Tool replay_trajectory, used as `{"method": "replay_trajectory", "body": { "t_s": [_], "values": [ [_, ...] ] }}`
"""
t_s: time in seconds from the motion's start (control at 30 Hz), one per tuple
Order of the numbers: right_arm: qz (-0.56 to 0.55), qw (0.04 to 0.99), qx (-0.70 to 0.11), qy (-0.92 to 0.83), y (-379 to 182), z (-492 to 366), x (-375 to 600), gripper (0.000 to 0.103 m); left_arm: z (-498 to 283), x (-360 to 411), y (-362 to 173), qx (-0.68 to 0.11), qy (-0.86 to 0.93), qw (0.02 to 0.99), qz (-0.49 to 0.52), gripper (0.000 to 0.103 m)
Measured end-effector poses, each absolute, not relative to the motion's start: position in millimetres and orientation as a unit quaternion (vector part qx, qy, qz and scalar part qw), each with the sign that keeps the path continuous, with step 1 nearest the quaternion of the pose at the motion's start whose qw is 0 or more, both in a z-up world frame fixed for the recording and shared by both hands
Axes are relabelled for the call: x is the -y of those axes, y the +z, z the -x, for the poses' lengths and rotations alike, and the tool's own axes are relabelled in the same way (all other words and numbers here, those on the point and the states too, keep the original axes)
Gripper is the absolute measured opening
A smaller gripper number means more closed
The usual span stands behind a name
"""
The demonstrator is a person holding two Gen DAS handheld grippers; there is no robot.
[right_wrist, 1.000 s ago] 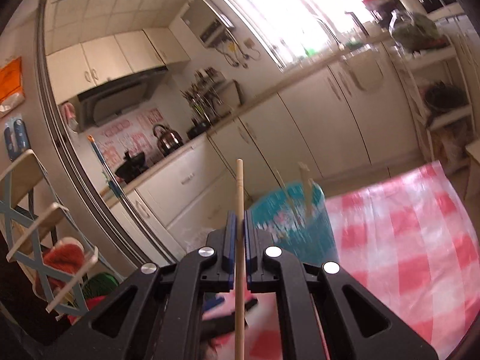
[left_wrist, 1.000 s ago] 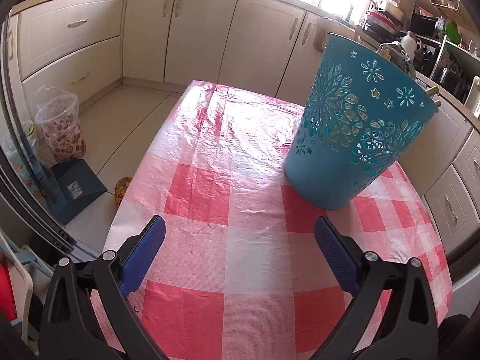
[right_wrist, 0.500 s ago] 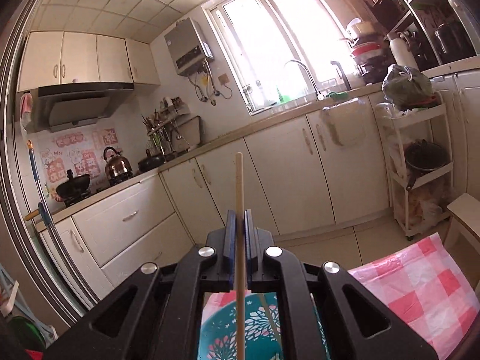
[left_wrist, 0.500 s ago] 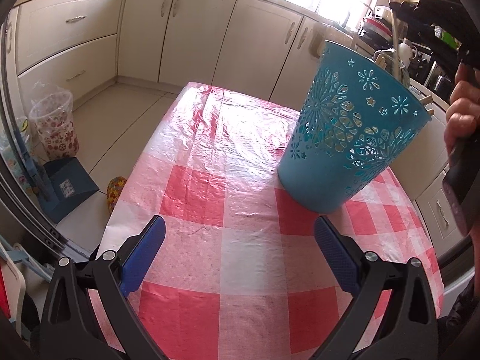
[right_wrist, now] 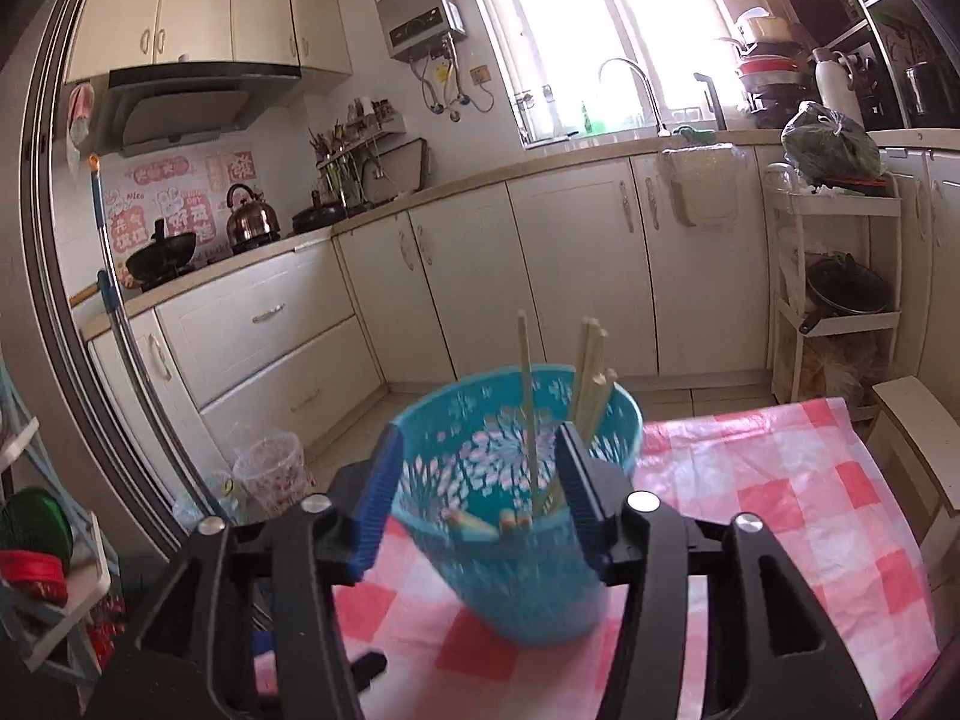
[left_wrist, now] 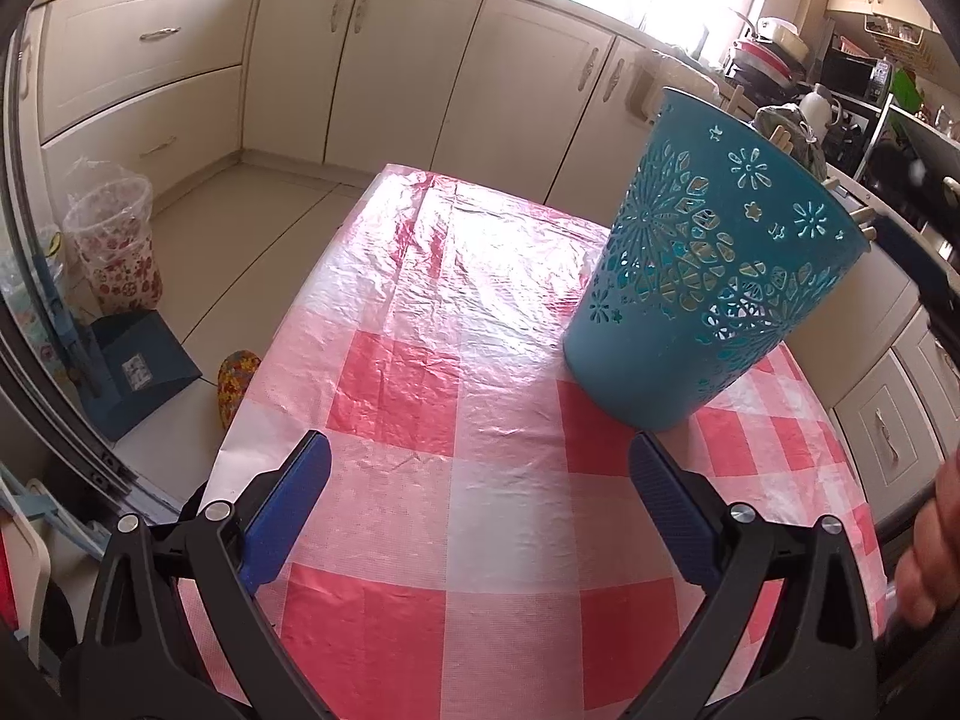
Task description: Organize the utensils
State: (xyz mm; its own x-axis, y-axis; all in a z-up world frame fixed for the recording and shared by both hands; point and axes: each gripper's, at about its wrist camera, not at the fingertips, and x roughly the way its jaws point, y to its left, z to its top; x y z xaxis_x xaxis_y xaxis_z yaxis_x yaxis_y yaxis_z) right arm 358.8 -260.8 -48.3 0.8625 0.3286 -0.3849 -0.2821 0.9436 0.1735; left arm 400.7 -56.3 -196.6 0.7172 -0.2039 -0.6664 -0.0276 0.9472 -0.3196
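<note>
From the left wrist view, the blue basket (left_wrist: 708,276) stands on the table (left_wrist: 480,396) with the red and white checked cloth. The left gripper (left_wrist: 480,504) hangs low over the cloth, on the near side of the basket and apart from it. Its jaws are spread wide and nothing is between them. A few wooden stick tips (left_wrist: 780,135) peek over the far rim of the basket. At the basket's right rim, a blue pad of the right gripper (left_wrist: 912,258) shows. A hand (left_wrist: 936,552) shows low at the right edge.

From the right wrist view, the right gripper (right_wrist: 474,498) sits just above the near rim of the basket (right_wrist: 510,570). Its jaws are opening now. One thin chopstick (right_wrist: 527,414) stands between them, with its low end down inside the basket. The pads do not press on it, so it looks let go. More chopsticks (right_wrist: 591,378) lean together on the basket's right side. Some ends (right_wrist: 480,521) rest by the near rim.

To do this step well, I think the jaws should open all the way, so the stick can fall against the others. The gripper should then lift straight up from the basket, so the pads do not catch the stick or bump the rim. The basket looks light, so a knock could tip it. The left gripper is near enough to steady the basket if it wobbles.
</note>
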Motion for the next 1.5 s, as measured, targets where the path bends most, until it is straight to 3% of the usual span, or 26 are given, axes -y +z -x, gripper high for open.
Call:
{"method": "replay_trajectory", "body": {
  "t_s": [0.07,0.3,0.37,0.53,1.5],
  "values": [
    [-0.038,0.961,-0.233,0.147,-65,-342,267,0.065,-400,57,-197,-0.374,-0.043,0.914,0.151,0.095],
    [-0.042,0.928,-0.366,0.062,-134,-322,303,0.069,-398,63,-192,-0.380,-0.017,0.917,0.122,0.095],
    [-0.048,0.921,-0.385,0.047,-141,-316,307,0.076,-390,67,-188,-0.378,-0.007,0.920,0.103,0.095],
    [-0.049,0.921,-0.384,0.040,-138,-291,306,0.089,-359,73,-177,-0.390,-0.003,0.918,0.073,0.095],
    [-0.060,0.938,-0.335,0.062,-48,-143,273,0.095,-174,74,-65,-0.338,0.015,0.941,-0.005,0.095]
  ]
}}
